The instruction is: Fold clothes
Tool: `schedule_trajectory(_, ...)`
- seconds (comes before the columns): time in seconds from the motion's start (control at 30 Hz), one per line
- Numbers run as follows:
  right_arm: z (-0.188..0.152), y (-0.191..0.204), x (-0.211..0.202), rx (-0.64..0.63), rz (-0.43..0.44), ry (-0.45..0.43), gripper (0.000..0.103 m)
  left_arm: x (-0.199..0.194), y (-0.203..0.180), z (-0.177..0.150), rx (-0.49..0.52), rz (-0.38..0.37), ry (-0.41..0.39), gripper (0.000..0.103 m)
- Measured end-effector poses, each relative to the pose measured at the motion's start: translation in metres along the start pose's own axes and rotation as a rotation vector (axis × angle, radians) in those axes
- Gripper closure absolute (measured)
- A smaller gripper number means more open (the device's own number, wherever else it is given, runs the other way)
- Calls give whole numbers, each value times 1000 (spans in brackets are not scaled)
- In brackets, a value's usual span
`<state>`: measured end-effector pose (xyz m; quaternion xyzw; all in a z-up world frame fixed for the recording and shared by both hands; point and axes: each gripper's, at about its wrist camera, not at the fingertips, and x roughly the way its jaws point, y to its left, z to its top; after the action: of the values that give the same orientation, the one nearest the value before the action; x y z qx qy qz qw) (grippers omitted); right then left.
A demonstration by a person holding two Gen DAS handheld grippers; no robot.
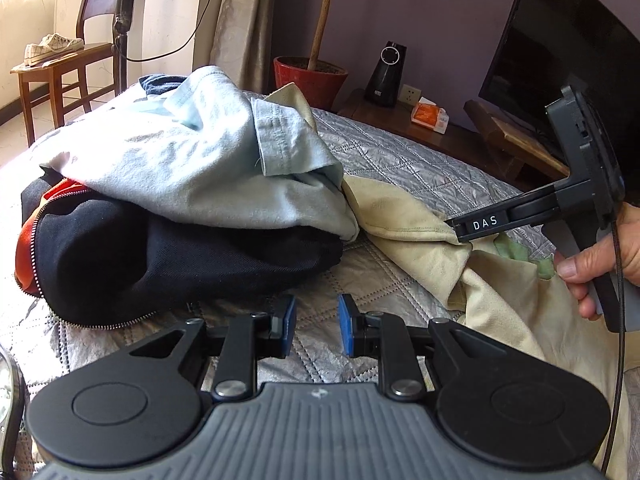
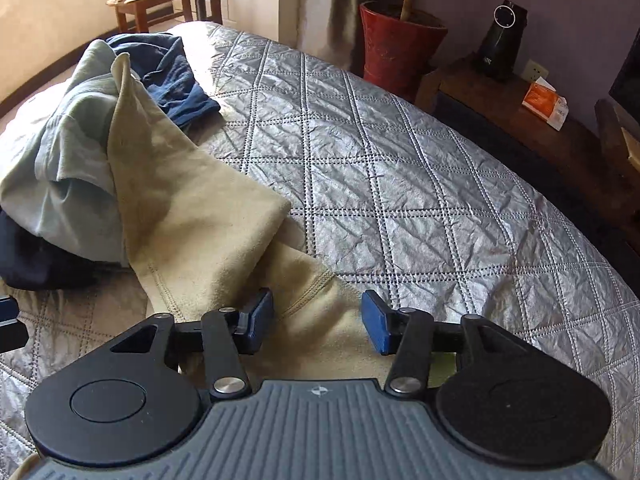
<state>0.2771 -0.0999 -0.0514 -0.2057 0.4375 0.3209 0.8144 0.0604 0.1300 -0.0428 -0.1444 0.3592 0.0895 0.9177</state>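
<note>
A heap of clothes lies on the quilted grey bed cover: a light blue garment on top, a black jacket with orange lining and a zipper below it. A beige garment trails out to the right. My left gripper is open above bare quilt in front of the jacket, holding nothing. My right gripper is open with its blue pads on either side of the beige garment, near its stitched hem. A hand holds it. A navy garment lies at the far side of the heap.
Beyond the bed stand a red plant pot, a black speaker and an orange packet on a low wooden unit, with a dark TV screen at the right. A wooden chair with shoes is at the back left. Bare quilt spreads to the right.
</note>
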Motion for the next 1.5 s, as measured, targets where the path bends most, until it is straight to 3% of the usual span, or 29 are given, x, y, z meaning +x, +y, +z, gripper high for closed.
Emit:
schedule_trajectory(0.07,4,-1,3,-26,3,3,42,2,-2,0,-2,-8,6,84)
schedule_trajectory(0.13,10,-5,6,-8,1,8,45,4,-4,0,-4,-16,13,84)
schedule_trajectory(0.2,15,-8,8,12,24,13,94,4,-6,-1,1,-18,14,84)
schedule_trajectory(0.33,24,-8,9,4,23,20,96,6,-6,-1,0,-18,19,84)
schedule_trajectory(0.47,33,-25,-14,80,-167,-136,95,7,-9,-2,6,-21,21,84)
schedule_trajectory(0.5,35,-32,-20,117,-205,-176,92,7,-9,-2,9,-22,21,84)
schedule_trajectory(0.57,36,-35,-25,117,-150,-175,86,8,-13,-3,23,-30,25,84)
schedule_trajectory(0.67,20,-41,-47,168,-231,-236,64,10,-19,-5,50,-43,36,84)
schedule_trajectory(0.77,-11,-47,-65,300,-208,-203,66,10,-28,-7,104,-29,22,81)
schedule_trajectory(0.87,-51,1,-91,138,-176,-178,66,3,-24,-1,118,40,-59,79)
schedule_trajectory(1.1,-158,97,-150,384,113,-133,65,1,3,13,57,127,-103,80)
schedule_trajectory(1.2,-182,120,-148,478,219,-99,66,-1,0,12,84,132,-111,80)
schedule_trajectory(1.37,-195,153,-144,481,237,-76,62,0,-5,9,108,122,-106,79)
schedule_trajectory(1.4,-195,157,-145,463,232,-87,70,-1,-3,10,106,124,-109,79)
schedule_trajectory(1.47,-192,167,-148,405,223,-121,101,-2,-1,11,102,129,-116,79)
schedule_trajectory(1.5,-188,174,-152,366,219,-144,100,-3,1,12,99,132,-119,79)
